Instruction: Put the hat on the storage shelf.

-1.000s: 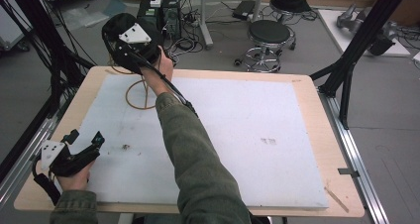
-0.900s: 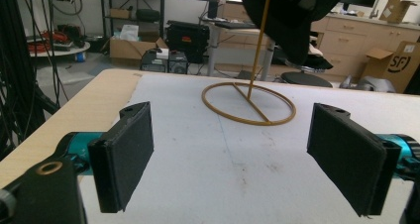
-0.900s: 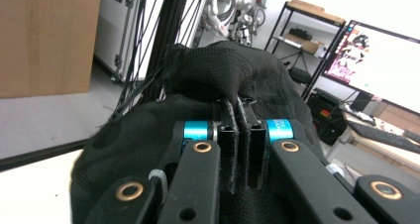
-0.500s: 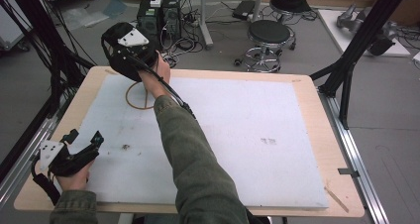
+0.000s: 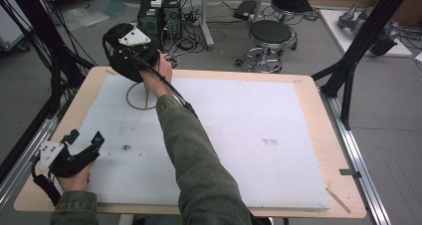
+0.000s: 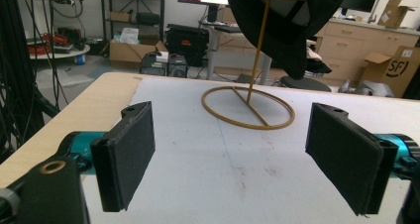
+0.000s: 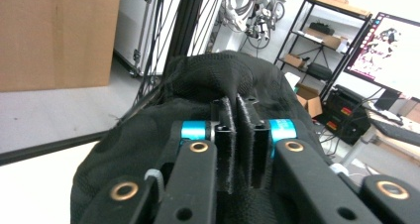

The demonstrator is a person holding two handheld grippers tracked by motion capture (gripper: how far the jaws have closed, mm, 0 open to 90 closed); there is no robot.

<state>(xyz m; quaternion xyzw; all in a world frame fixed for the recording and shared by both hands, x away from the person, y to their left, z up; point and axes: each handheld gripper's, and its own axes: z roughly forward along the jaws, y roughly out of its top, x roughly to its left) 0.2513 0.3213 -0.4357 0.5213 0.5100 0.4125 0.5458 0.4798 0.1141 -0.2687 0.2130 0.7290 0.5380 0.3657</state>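
Note:
A black cap (image 5: 122, 63) hangs over the top of a thin wooden stand (image 5: 135, 103) with a ring base, at the far left of the white mat. My right gripper (image 5: 132, 46) is up at the cap. In the right gripper view its jaws (image 7: 236, 105) pinch a fold of the cap (image 7: 208, 75); they have just been opening slightly, with the fabric still between the pads. My left gripper (image 5: 85, 137) rests near the front left edge, open with nothing between its pads (image 6: 242, 159), facing the stand (image 6: 258, 50) and the cap (image 6: 292, 30).
The white mat (image 5: 249, 135) covers most of the wooden table (image 5: 318, 110). Black frame posts (image 5: 358, 51) stand at the table's sides. Beyond the far edge are a round stool (image 5: 268, 33) and computer towers (image 5: 159, 11) on the floor.

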